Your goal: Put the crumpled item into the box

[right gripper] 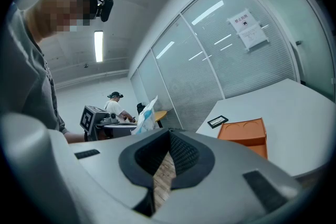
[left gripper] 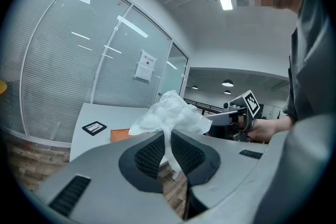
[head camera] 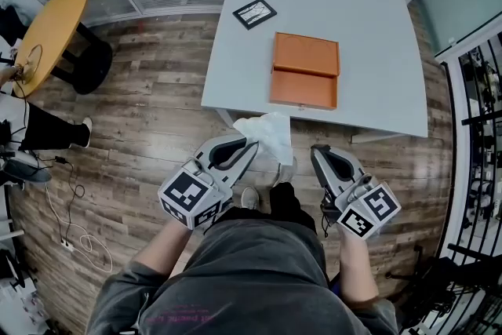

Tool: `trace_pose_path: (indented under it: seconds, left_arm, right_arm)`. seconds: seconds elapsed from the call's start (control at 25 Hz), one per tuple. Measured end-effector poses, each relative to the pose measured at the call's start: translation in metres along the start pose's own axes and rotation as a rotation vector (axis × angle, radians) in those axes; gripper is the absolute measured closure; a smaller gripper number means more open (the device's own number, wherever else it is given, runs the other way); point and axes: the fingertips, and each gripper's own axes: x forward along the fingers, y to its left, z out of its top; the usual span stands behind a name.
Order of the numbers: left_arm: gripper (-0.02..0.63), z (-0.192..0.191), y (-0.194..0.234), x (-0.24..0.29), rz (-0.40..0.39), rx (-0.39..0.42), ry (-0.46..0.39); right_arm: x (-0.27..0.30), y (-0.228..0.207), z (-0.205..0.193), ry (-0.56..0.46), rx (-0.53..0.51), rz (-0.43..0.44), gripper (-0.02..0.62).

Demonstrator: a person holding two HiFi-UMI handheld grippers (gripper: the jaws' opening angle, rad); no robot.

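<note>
A crumpled white plastic wrapper (head camera: 268, 133) hangs over the wooden floor, just short of the white table (head camera: 369, 20). My left gripper (head camera: 246, 150) is shut on it. In the left gripper view the wrapper (left gripper: 169, 114) bulges out above the pads (left gripper: 153, 153) that pinch its lower part. An orange box (head camera: 304, 71) lies open in two halves on the table's near side, also showing as the box (left gripper: 119, 135) and the box (right gripper: 243, 134). My right gripper (head camera: 317, 154) is to the right of the wrapper, level with it, shut and holding nothing (right gripper: 169, 139).
A small black-framed card (head camera: 255, 13) lies on the table beyond the box. A round yellow table (head camera: 49, 35) and a seated person's legs (head camera: 47, 133) are at the left, with cables (head camera: 74, 235) on the floor. Glass walls stand behind; black railings (head camera: 478, 106) are at the right.
</note>
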Motion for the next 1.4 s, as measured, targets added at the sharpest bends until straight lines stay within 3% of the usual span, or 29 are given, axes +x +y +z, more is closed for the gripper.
trace_pose_path:
  seconds: [1.4]
  left_arm:
    - [0.551, 0.029, 0.037, 0.183, 0.135, -0.026, 0.085]
  right_arm:
    - [0.023, -0.189, 0.056, 0.043, 0.055, 0.134, 0.595]
